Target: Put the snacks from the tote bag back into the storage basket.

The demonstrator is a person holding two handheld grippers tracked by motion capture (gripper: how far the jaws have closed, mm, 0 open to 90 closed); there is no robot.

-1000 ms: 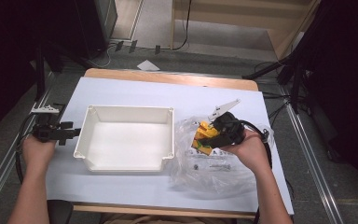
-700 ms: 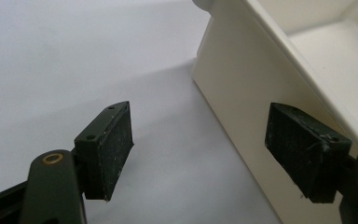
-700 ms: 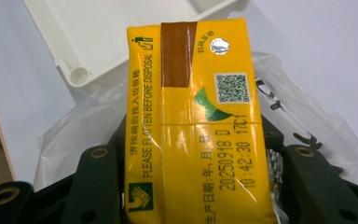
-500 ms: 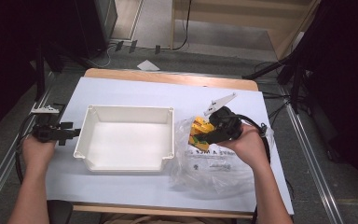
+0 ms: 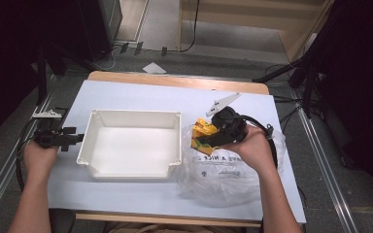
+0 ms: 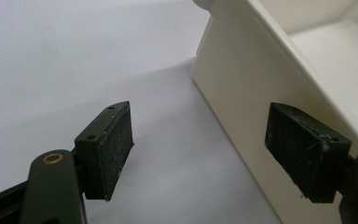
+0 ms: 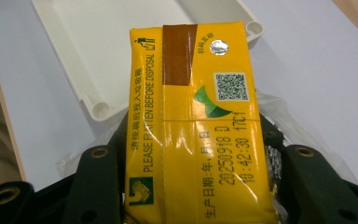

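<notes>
A yellow carton (image 7: 193, 126) is clamped by the right gripper (image 5: 212, 137) beside the white tray (image 5: 131, 171), while the left gripper (image 5: 73, 140) is held apart at its opposite wall.

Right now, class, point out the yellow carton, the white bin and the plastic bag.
yellow carton (image 7: 196, 121), right gripper view, on its printed top face.
white bin (image 5: 132, 113), high view, on its far rim.
plastic bag (image 5: 223, 174), high view, on its clear near part.
</notes>
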